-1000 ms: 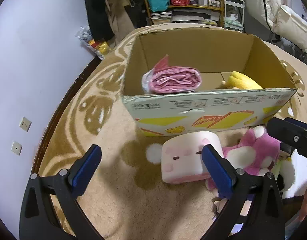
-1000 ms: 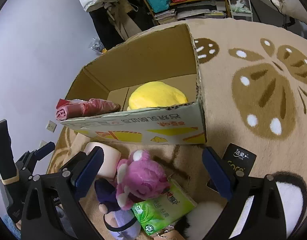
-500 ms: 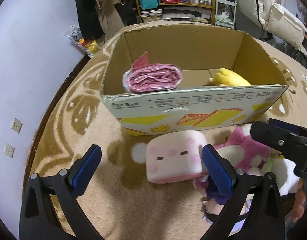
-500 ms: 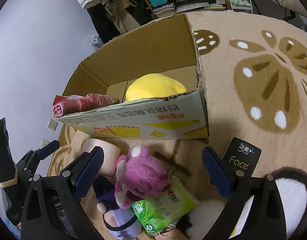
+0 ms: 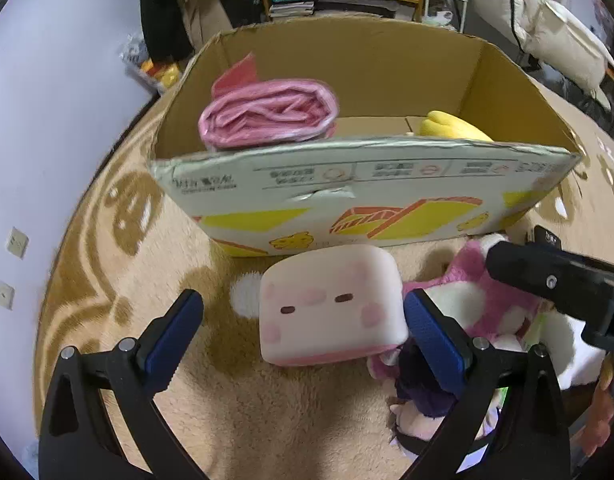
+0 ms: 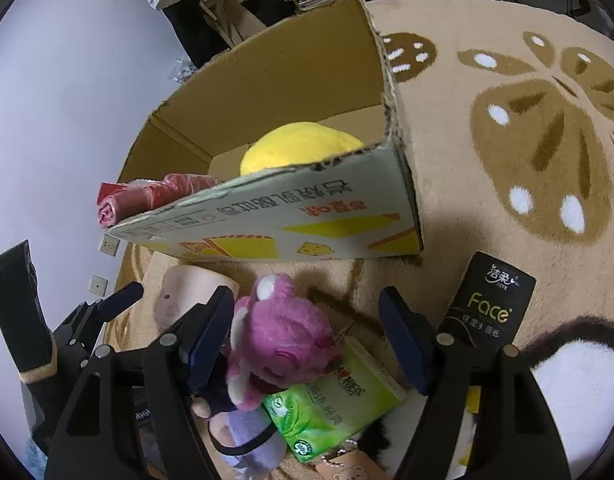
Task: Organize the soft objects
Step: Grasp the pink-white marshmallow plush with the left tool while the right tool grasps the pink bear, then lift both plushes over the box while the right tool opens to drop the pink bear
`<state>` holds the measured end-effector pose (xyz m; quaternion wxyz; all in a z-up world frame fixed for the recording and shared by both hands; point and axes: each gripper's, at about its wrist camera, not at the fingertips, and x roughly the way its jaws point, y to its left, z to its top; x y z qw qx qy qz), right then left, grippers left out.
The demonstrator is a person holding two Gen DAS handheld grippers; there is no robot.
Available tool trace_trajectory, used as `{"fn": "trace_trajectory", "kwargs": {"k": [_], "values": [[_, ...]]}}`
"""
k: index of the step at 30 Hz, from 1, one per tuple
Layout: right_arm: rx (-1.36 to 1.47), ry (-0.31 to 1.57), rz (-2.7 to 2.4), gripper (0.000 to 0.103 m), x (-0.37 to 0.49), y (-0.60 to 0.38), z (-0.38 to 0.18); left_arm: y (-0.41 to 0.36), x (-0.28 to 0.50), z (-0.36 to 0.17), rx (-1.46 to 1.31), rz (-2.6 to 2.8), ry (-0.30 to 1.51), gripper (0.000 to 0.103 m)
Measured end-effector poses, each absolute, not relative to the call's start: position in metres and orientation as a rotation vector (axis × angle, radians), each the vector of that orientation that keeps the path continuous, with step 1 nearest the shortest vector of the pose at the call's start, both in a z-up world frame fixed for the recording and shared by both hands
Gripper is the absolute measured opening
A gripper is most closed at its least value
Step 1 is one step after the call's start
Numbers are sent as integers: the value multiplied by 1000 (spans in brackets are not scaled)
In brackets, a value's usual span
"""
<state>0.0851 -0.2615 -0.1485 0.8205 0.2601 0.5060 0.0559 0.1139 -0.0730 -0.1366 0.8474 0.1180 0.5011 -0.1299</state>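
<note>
Soft pink square cushion (image 5: 331,304) lies on the rug beside the cardboard box (image 5: 363,196), between the left gripper (image 5: 303,340) wide jaws, ready to be squeezed.

One cardboard box (image 5: 387,184), three plush toys outside it, one pink roll (image 5: 267,118), two tissue packs
</note>
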Motion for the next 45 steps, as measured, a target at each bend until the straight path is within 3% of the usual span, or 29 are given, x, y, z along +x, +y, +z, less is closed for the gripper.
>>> {"fn": "trace_trajectory", "kwargs": {"k": [6,11,15,20,23,34,45], "values": [[569,1121,143,79,89,-255,-159,-66,118,-143,196,-282,1080,100],[548,1134,169,50,92,-250,-161,-58,124,-150,139,-300,1108,92],[527,1131,172,50,91,-245,-161,-56,125,-153,121,-311,1108,85],[539,1128,175,49,91,-246,-161,-63,116,-152,144,-342,1087,65],[528,1122,177,48,89,-247,-159,-66,113,-151,153,-346,1084,58],[639,1128,180,49,91,-260,-170,-62,112,-151,136,-334,1088,48],[505,1086,151,43,92,-244,-155,-60,109,-146,146,-312,1093,37]]}}
